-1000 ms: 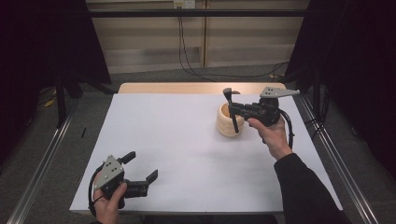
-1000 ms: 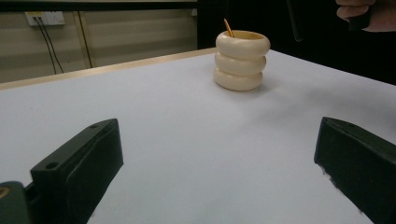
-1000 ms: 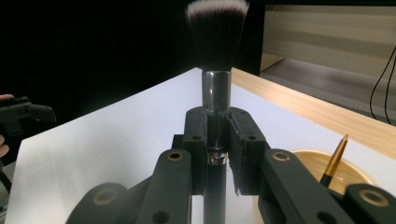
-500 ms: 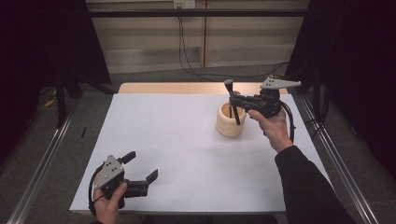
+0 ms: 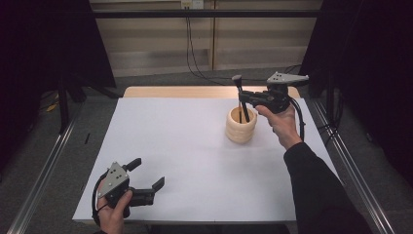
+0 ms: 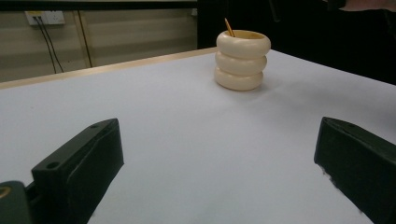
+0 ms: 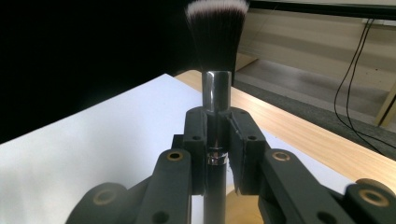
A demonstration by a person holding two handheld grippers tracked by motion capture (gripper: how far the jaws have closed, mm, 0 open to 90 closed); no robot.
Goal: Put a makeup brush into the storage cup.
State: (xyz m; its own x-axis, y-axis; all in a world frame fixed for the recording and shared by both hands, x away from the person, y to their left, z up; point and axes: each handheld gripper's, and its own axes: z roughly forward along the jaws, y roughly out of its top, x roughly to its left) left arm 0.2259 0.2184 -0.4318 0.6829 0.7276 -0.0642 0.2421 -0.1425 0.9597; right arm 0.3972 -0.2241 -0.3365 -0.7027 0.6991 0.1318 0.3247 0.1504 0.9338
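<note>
- The right gripper (image 5: pixel 242 97) has its jaws clamped on a makeup brush (image 7: pixel 216 70), held upright with its handle reaching down into the ringed cream holder (image 5: pixel 241 125) just below.
- The brush could catch the rim and tip the holder.
- The left gripper (image 5: pixel 146 181) rests wide open, holding nothing, well apart.
- The left gripper view shows a thin stick (image 6: pixel 229 27) in the holder; the right gripper view shows white-tipped bristles.

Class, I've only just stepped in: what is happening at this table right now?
A person works at a white table with a gripper in each hand. The right gripper is shut on a makeup brush, held upright with the bristles up and its handle reaching into a cream ringed holder. A thin wooden stick also stands in that holder. The left gripper rests open near the table's front edge, holding nothing.
</note>
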